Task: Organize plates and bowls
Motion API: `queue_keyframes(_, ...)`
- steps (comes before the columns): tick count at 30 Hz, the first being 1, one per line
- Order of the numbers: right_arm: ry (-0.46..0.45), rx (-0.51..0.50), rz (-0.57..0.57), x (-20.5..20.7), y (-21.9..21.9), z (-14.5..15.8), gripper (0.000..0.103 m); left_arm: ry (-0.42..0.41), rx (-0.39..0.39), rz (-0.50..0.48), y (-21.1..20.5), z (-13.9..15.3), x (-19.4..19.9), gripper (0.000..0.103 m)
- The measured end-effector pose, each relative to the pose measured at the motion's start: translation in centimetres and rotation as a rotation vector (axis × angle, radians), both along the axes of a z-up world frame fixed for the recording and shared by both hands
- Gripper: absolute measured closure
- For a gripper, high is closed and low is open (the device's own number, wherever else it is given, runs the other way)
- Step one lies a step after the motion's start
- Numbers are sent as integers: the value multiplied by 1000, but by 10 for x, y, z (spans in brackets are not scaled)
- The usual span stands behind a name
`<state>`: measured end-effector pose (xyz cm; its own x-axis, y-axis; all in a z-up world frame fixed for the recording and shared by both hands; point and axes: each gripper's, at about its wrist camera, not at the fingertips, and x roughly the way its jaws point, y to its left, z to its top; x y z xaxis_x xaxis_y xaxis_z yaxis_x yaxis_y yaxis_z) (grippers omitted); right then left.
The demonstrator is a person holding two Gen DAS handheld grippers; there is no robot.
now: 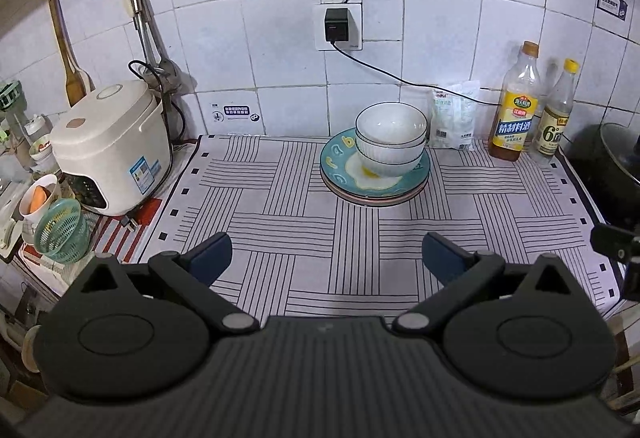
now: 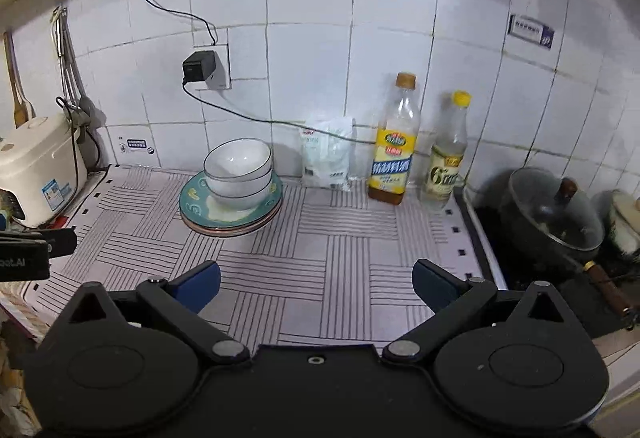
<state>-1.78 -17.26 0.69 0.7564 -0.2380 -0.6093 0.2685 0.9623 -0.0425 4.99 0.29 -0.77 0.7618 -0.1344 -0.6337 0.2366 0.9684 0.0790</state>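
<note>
White bowls (image 1: 390, 138) — two, nested, plates (image 1: 374, 182) — stacked

A white rice cooker (image 1: 110, 148) sits at the desk's left edge on a line-patterned cloth (image 1: 280, 218). Along the back edge stand a white packet (image 1: 454, 118) and two bottles (yellow labels) (image 1: 516, 106) (image 1: 558, 118). A lidded dark pot (image 2: 554, 218) sits past the right edge.

Bowls (image 1: 390, 136) stacked on plates (image 1: 374, 182), rice cooker (image 1: 110, 146) left, bottles (image 1: 516, 106) right
</note>
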Motion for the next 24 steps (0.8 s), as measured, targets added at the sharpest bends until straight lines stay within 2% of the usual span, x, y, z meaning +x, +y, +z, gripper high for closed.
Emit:
queue_keyframes(9, 6, 26, -23, -7, 0, -5, 0, -13, -8, -1, 2, 0, -7, 0)
queue_keyframes(24, 20, 32, -18, 1, 1, -10, 0, -20, 30, -7, -4, -2, -4, 0)
